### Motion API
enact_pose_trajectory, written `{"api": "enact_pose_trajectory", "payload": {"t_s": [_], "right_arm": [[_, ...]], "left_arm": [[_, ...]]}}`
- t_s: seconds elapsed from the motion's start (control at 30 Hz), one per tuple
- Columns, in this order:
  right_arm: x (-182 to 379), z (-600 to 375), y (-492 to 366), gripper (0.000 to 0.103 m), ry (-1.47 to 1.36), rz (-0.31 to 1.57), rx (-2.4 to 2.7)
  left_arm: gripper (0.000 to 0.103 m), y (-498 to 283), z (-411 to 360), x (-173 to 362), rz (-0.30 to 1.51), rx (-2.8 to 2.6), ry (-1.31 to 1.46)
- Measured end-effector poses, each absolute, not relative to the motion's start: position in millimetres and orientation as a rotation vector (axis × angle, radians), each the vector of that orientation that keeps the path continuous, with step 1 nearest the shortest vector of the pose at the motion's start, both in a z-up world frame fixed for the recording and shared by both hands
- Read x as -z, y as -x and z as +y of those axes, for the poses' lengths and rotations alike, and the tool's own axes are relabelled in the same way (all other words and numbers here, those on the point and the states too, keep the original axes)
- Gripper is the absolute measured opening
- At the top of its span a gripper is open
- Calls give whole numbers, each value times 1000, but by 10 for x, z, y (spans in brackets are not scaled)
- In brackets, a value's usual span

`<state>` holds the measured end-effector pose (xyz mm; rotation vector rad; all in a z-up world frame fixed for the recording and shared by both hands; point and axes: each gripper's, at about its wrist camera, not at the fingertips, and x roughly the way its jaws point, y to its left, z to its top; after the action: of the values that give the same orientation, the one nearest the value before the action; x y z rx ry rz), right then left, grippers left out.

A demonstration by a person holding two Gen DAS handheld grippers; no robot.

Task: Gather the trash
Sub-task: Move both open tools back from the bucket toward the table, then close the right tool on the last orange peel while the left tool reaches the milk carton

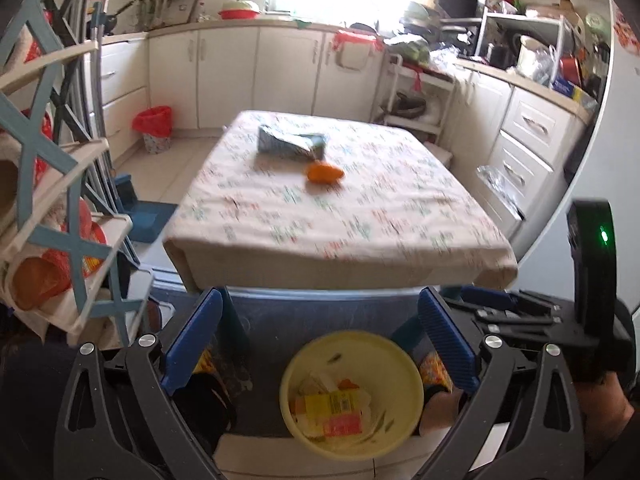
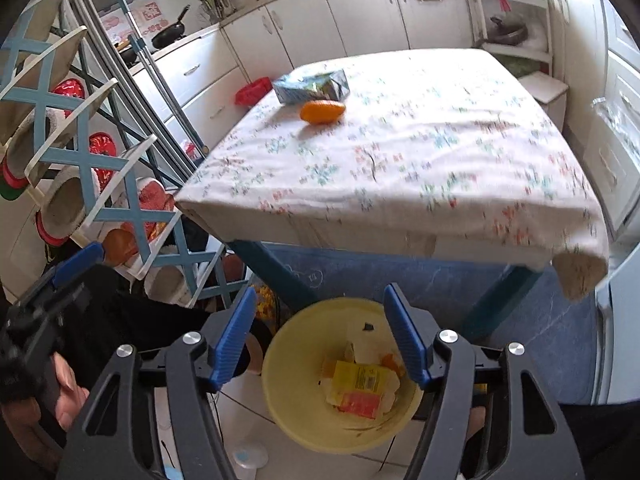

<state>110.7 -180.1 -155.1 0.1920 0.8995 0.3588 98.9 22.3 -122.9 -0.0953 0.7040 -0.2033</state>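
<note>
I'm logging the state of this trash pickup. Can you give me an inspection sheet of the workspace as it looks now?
Surface: table under a floral cloth.
Job's things: blue packet and orange wrapper lying on the cloth; yellow bin on the floor below, holding wrappers.
Clutter: nothing else seen on the cloth.
Grippers: left gripper open, empty; right gripper open, empty; both above the bin.
Cables: nothing seen.
Surroundings: kitchen cabinets, blue rack, red-lined bin.
</note>
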Motion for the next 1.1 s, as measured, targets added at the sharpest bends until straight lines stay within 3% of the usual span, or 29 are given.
{"api": "enact_pose_trajectory", "payload": {"t_s": [0.3, 0.87, 1.1], "right_arm": [[1306, -1625, -1615, 68, -82, 863, -398], [1472, -1254, -3099, 70, 120, 876, -444], [1611, -935, -3390, 70, 228, 882, -531]], "left_arm": [[94, -1699, 413, 898, 645, 201, 5], [94, -2738, 313, 1161, 739, 240, -138], [94, -3140, -24, 1231, 637, 420, -631]]}}
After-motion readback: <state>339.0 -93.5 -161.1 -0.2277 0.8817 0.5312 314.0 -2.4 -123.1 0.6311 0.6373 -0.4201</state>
